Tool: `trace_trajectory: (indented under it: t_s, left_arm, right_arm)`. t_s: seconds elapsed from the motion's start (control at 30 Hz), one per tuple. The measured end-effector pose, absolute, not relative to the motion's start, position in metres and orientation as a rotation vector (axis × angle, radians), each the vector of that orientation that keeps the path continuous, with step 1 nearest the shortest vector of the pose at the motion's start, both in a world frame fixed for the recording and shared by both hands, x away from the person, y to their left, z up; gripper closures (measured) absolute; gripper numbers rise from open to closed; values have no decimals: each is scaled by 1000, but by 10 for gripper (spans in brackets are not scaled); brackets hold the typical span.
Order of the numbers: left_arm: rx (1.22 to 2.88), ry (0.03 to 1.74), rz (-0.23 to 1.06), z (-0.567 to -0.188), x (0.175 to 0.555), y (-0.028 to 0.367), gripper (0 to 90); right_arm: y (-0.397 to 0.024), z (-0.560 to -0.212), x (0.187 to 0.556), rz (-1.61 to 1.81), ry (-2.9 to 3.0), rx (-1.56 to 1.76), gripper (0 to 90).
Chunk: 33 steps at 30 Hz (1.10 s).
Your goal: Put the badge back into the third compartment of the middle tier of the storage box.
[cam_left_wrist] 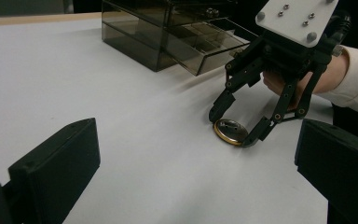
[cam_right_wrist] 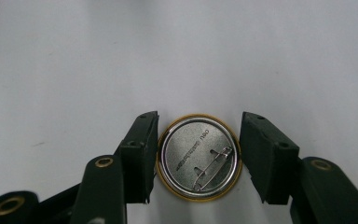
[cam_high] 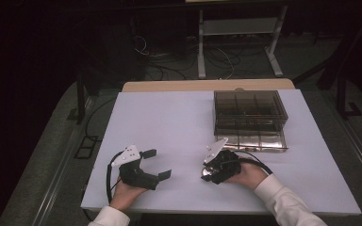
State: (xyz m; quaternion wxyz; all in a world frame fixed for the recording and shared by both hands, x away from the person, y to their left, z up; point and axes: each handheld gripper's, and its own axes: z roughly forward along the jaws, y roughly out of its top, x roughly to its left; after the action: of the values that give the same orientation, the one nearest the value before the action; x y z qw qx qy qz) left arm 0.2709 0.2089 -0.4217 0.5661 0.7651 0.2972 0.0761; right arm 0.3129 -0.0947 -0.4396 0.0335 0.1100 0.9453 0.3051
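The badge (cam_right_wrist: 198,157), a round pin-back button with a gold rim, lay face down on the white table (cam_high: 169,122), its silver back and safety-pin clasp turned up, toward the near edge and in front of the drawer box. Taking the scene from its biggest piece down: the table held a smoky clear plastic drawer box (cam_high: 250,110) at its far right, divided into compartments, with its bottom drawer (cam_high: 257,140) pulled out toward the person; what lay in the compartments was too dim to tell. Nearer, the left gripper (cam_high: 159,164) rested on the table in the left hand (cam_high: 125,194), jaws spread wide with nothing between them, well apart from the badge. The right gripper (cam_left_wrist: 235,123), held in the right hand (cam_high: 247,175), pointed down over the badge with one jaw on each side of its rim. In the right gripper view the left jaw touched or nearly touched the gold edge and the right jaw stood just beside it, a sliver of table possibly showing between, so the jaws were about half closed and a firm pinch was not yet certain. As a judgement, the work stood at its grasping step: the drawer was already open and the badge framed, while squeezing, lifting and carrying it to a compartment, then perhaps shutting the drawer, remained.
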Motion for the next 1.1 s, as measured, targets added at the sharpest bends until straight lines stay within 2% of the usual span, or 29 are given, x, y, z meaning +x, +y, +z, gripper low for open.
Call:
trace_trajectory:
  t_s: [1.1]
  left_arm:
    - [1801, 697, 178, -422, 272, 208, 0]
  right_arm:
    - [-111, -414, 312, 1090, 2882, 421, 468]
